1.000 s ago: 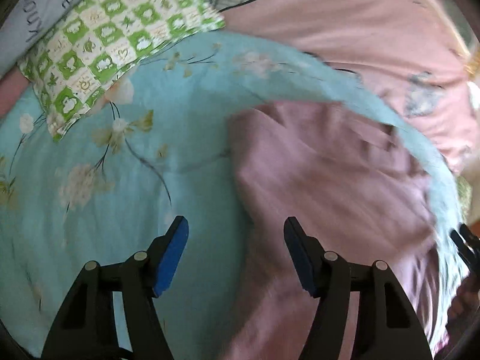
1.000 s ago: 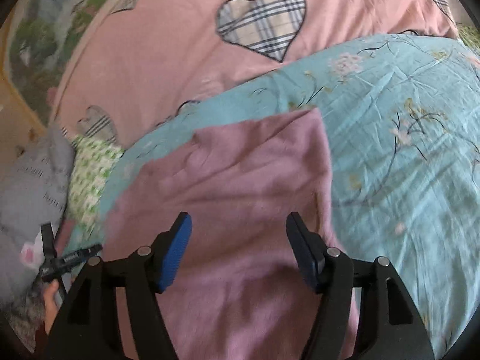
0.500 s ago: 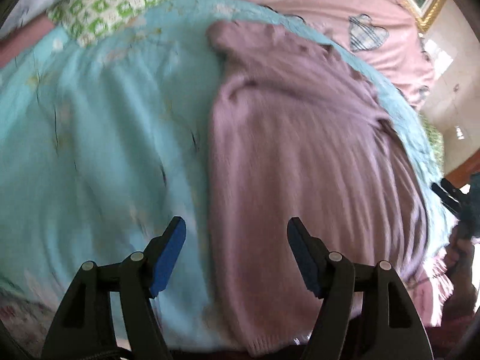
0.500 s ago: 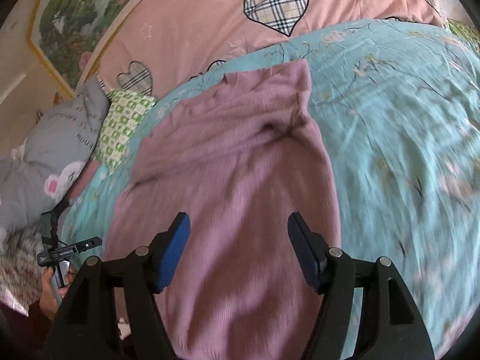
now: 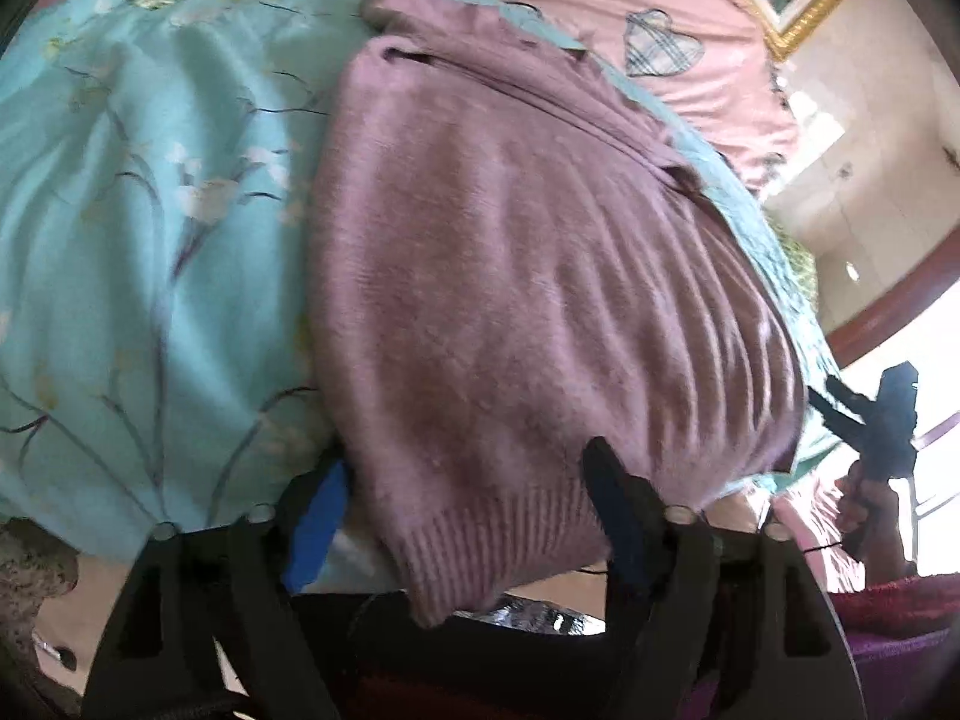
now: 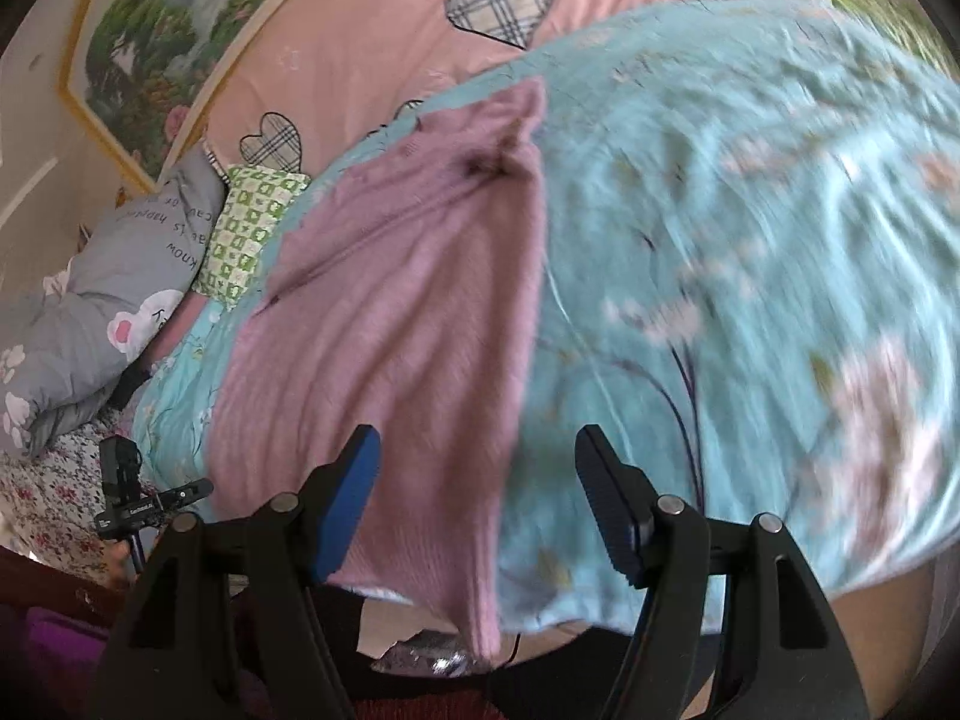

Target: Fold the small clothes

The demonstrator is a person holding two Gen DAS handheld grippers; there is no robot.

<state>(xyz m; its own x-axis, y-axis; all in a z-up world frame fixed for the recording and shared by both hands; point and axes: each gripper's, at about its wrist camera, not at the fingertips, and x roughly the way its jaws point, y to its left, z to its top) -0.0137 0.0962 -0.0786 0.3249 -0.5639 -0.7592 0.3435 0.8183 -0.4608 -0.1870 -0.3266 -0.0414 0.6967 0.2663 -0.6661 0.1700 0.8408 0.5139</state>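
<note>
The left gripper stands released, its jaws spread to either side of the ribbed hem of the mauve sweater, which hangs just over the near edge of the bed at 6 o'clock. The right gripper is likewise released, holding nothing, with the sweater's hem corner drooping between its jaws. From both tools the garment's long axis runs away toward 12 o'clock across the blue floral quilt, collar farthest. Judging by this, each hand is set at one hem corner, the left somewhat nearer the cloth. Beyond lie a green checked pillow at 10 o'clock and the pink heart-print sheet.
</note>
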